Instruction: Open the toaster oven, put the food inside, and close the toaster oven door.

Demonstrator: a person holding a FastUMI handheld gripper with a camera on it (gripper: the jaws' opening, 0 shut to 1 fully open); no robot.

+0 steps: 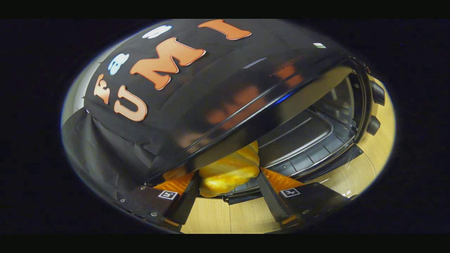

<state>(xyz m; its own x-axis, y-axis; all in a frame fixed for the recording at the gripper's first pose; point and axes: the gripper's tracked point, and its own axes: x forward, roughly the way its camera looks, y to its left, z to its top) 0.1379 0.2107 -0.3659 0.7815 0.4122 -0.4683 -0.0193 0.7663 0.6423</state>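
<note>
The tool held a golden, ridged pastry between its two fingers, both pressing on the food's sides, at the mouth of the open toaster oven. The pastry sat just past the oven's front edge, its far end tucked under the glossy black top of the oven, which hung close above it and hid the tip. The view was tilted, so the oven lay slanted across the scene. Beyond and beside the food, a dark metal tray rested on the wire rack inside the cavity, bare of anything. The lowered door lay open at the oven's front, near the light wooden surface. Two round black knobs stood on the oven's control side, well apart from the food. The wooden surface showed again below the fingers. Black cloth draped the booth's wall behind the oven, its sheen mirrored in the oven's top
</note>
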